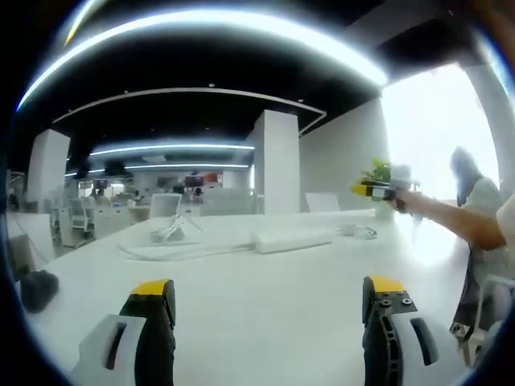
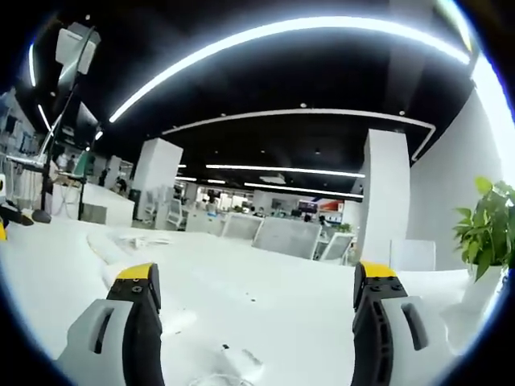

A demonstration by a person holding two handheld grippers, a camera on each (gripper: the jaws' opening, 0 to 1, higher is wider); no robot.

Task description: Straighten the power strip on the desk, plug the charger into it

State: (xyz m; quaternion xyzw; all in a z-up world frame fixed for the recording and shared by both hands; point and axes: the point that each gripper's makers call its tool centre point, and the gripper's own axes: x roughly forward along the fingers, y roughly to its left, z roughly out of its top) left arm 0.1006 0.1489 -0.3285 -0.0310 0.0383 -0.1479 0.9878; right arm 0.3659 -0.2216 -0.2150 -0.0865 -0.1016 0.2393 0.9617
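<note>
A long white power strip (image 1: 294, 239) lies at an angle on the white desk (image 1: 265, 322), far ahead of my left gripper (image 1: 269, 296). That gripper is open, with nothing between its jaws. Left of the strip sits a white charger-like block with loose white cable (image 1: 173, 231). My right gripper (image 1: 372, 190) is held above the desk's far right side by a person's arm (image 1: 451, 217). In the right gripper view, my right gripper (image 2: 256, 281) is open and empty above the desk. A small white plug-like piece with a cable (image 2: 241, 362) lies low between its jaws.
A black object (image 1: 39, 288) rests near the desk's left edge. A green potted plant (image 2: 487, 225) stands at the right. A small tangle of cable (image 1: 356, 231) lies right of the strip. Office chairs and white pillars (image 1: 278, 161) stand behind the desk.
</note>
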